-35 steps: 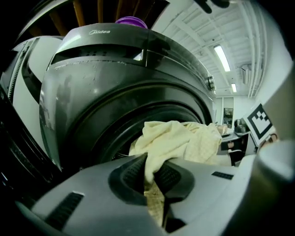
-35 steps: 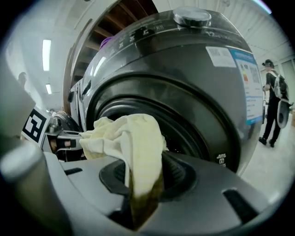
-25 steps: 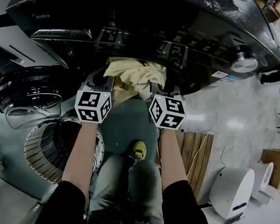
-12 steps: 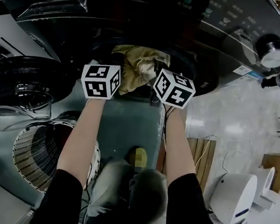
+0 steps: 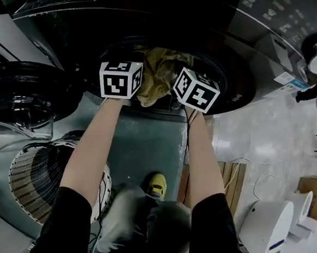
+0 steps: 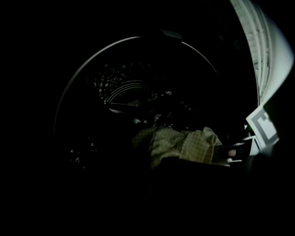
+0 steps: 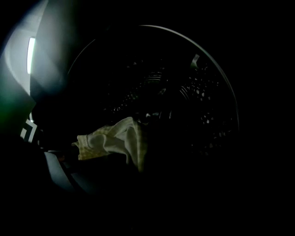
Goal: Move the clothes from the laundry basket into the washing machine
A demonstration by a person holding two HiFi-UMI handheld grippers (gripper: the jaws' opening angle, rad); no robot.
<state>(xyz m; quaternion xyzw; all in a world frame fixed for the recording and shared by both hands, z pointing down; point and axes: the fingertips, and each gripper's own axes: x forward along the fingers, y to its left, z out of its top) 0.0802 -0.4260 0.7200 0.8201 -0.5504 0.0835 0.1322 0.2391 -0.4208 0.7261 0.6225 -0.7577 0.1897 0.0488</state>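
Note:
A yellow checked cloth (image 5: 158, 74) hangs in the mouth of the dark front-loading washing machine (image 5: 243, 97), held between my two grippers. My left gripper (image 5: 128, 67) is at its left end, shut on it; the jaws are lost in the dark in its own view, where the cloth (image 6: 182, 145) bunches just ahead. My right gripper (image 5: 186, 76) is at the right end with its jaws opening. Its fingers (image 6: 229, 152) still meet the cloth's edge. The right gripper view shows the cloth (image 7: 117, 140) draped before the perforated drum (image 7: 184, 92).
The washer's round glass door (image 5: 18, 104) stands open at the left. A white slatted laundry basket (image 5: 34, 179) sits on the floor below it. A wooden pallet (image 5: 228, 183) and a white appliance (image 5: 268, 224) stand at the right. The person's knees and a yellow shoe (image 5: 155, 184) are beneath the arms.
Both grippers have moved forward and down with the cloth, from just outside the washer's opening into its mouth. The cloth now sits inside the rim.

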